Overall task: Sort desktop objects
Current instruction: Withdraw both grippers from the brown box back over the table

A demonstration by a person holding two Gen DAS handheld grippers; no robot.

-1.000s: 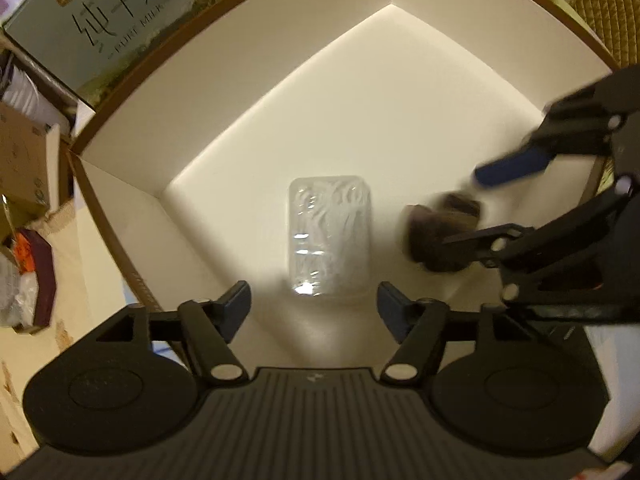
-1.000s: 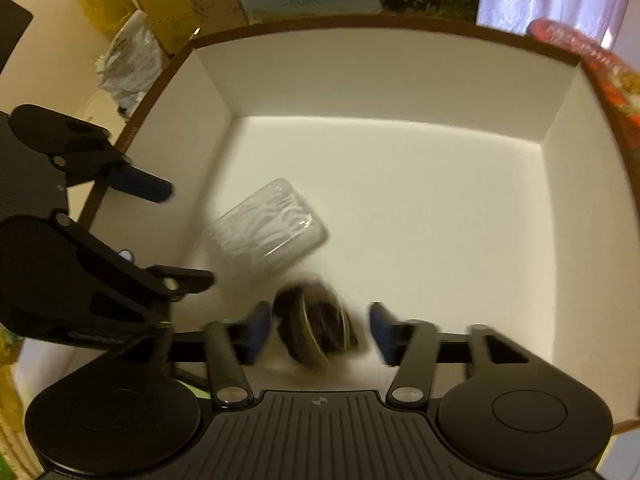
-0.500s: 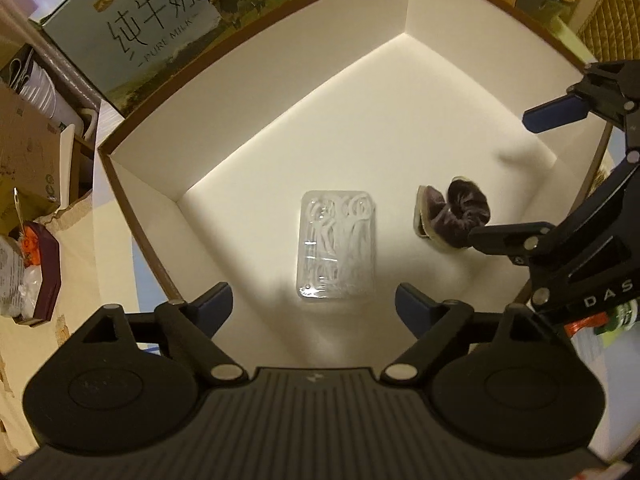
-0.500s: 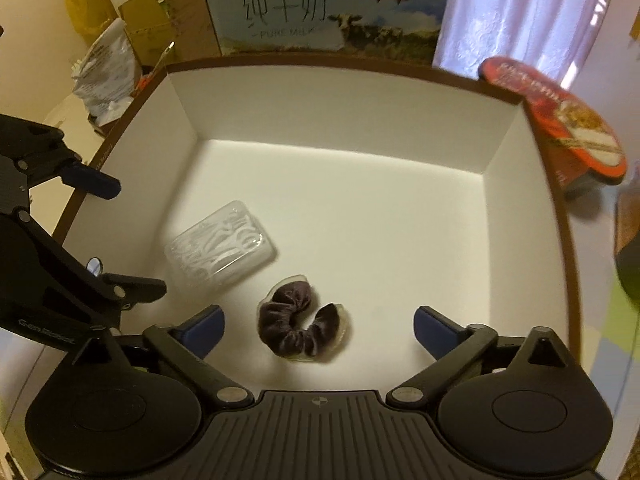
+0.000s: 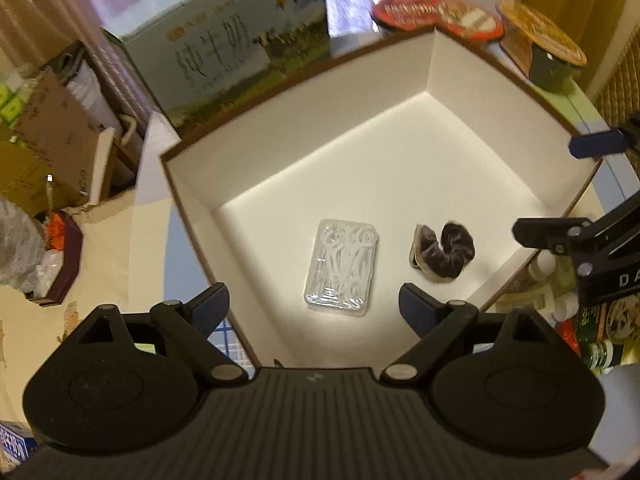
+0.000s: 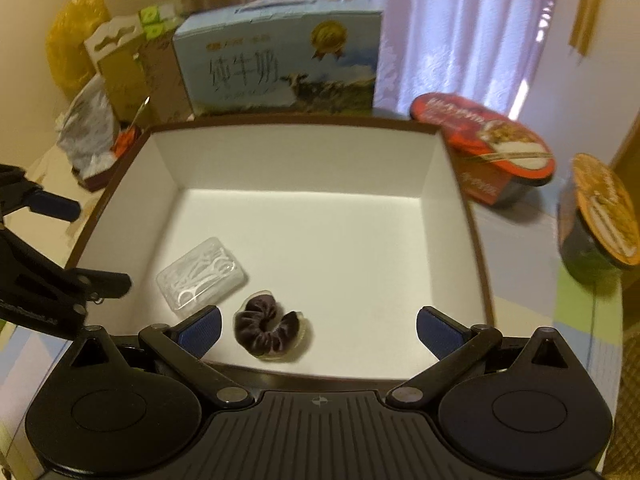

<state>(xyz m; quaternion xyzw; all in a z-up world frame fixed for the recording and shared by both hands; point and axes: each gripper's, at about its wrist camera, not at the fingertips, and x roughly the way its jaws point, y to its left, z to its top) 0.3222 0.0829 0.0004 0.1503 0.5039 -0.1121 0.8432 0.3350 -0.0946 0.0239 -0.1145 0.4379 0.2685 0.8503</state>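
Both your hand-held grippers hang empty above the white box (image 6: pixel 304 148), the left hand-held gripper (image 5: pixel 314 307) opening over the floss-pick case (image 5: pixel 342 267), the right hand-held gripper (image 6: pixel 318 330) spread wide over the scrunchie (image 6: pixel 267 327) just beside it.

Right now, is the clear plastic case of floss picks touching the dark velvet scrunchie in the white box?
Apart. The left wrist view shows bare white box floor between the clear floss-pick case and the dark scrunchie.

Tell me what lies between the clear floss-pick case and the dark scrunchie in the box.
Nothing: only bare white box floor separates the floss-pick case from the scrunchie. They lie apart, not touching, which shows in both wrist views.
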